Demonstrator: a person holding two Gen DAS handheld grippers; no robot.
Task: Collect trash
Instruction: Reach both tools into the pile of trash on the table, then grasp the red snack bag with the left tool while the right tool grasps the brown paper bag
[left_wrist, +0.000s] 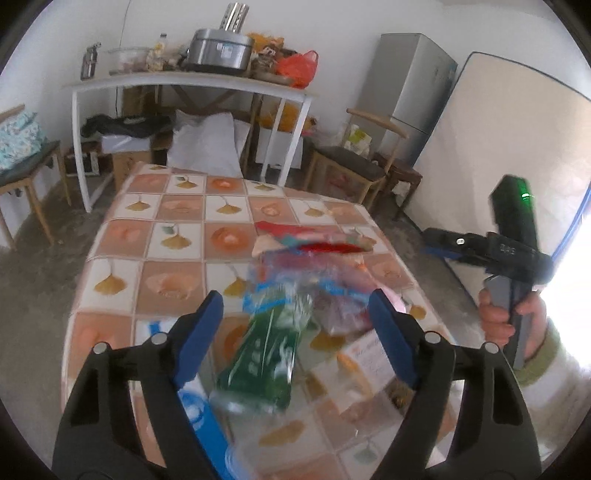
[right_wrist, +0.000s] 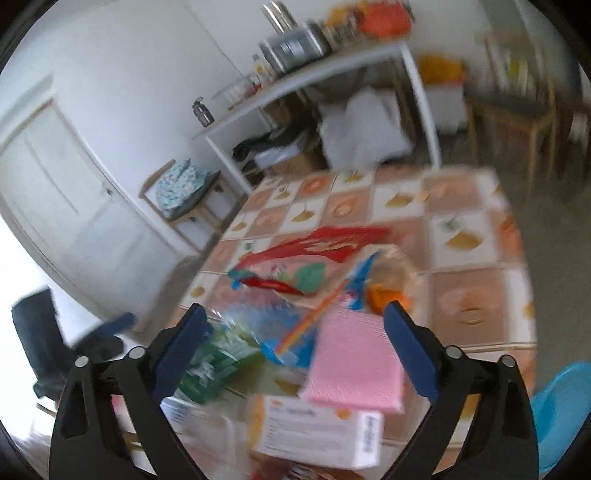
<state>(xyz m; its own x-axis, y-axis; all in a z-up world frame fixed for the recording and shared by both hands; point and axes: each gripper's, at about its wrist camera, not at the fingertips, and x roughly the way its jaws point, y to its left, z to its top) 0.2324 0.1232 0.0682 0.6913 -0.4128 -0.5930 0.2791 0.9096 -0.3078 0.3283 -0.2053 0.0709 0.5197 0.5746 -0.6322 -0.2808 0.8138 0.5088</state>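
A pile of trash lies on the tiled-pattern table (left_wrist: 177, 236): a green wrapper (left_wrist: 266, 354), clear blue-printed plastic bags (left_wrist: 295, 288), a red wrapper (left_wrist: 325, 245) and a small white-orange box (left_wrist: 369, 360). My left gripper (left_wrist: 297, 314) is open above the green wrapper, holding nothing. My right gripper (right_wrist: 295, 332) is open above the pile, over a pink pack (right_wrist: 354, 365) and the white-orange box (right_wrist: 317, 432); the red wrapper (right_wrist: 325, 243) lies beyond. The right gripper's body (left_wrist: 513, 251) also shows in the left wrist view, held in a hand. Both views are blurred.
A white side table (left_wrist: 184, 83) with a cooker and bottles stands at the far wall. Wooden chairs (left_wrist: 354, 162) stand around, and a fridge (left_wrist: 410, 85) and mattress (left_wrist: 509, 155) are on the right. A blue bin (right_wrist: 561, 410) sits at the right of the table.
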